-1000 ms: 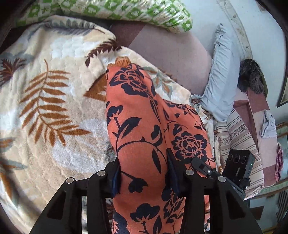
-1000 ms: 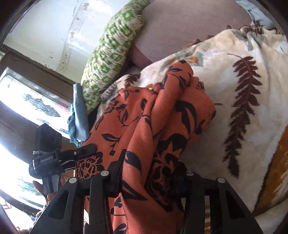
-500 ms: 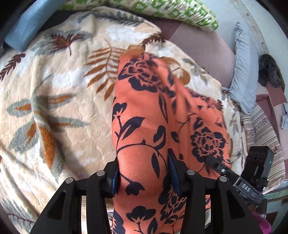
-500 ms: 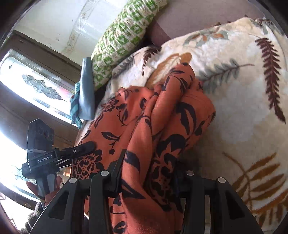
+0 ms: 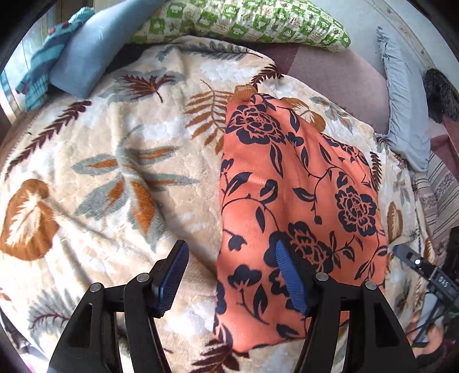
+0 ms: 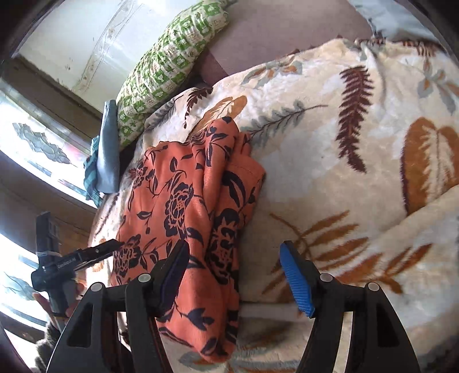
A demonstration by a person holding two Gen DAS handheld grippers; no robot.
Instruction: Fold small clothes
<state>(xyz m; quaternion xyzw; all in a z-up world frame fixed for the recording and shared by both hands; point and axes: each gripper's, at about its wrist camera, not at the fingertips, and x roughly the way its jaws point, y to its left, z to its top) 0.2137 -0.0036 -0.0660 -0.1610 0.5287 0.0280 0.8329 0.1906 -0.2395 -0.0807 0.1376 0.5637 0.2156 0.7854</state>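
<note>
Both grippers' fingers (image 5: 172, 275) wide, garment (image 5: 292, 200) released.

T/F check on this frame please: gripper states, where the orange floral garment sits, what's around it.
1. Both grippers are open. True: the left gripper and right gripper have just been opening, and neither grips anything.
2. The orange floral garment hangs in the air. False: it lies on the leaf-print blanket.
3. A green-and-white patterned pillow lies beyond the blanket. True.
4. The garment is spread out in a single layer. False: the right wrist view shows it folded over itself.
</note>
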